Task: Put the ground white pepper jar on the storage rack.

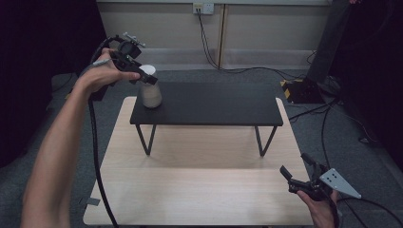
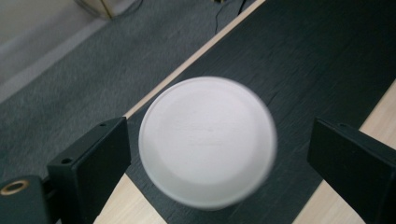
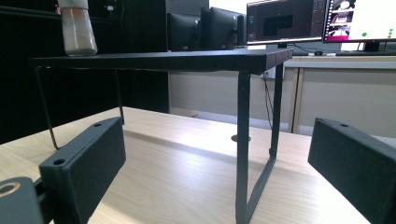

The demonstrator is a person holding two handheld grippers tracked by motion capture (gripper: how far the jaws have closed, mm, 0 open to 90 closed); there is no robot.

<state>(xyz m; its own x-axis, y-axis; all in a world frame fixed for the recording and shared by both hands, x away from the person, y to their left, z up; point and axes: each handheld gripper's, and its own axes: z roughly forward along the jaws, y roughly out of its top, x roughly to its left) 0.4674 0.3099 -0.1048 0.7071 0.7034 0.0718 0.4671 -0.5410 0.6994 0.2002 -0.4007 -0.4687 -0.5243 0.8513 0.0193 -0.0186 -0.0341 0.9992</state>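
Left gripper (image 1: 144, 77), jaws spread and released, hovers over a white-lidded jar (image 1: 150, 93) on the black shelf (image 1: 214, 104); the lid sits between its fingers (image 2: 93, 158), untouched.

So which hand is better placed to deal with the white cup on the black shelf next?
Left. Its tongs hang open right over the cup, one on each side. The right tongs sit open at the table's near right corner, far away.

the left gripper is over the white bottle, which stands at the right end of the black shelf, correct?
Not quite: the white bottle stands at the left end of the black shelf, not the right, as the high view shows. The left gripper is indeed over it, jaws open.
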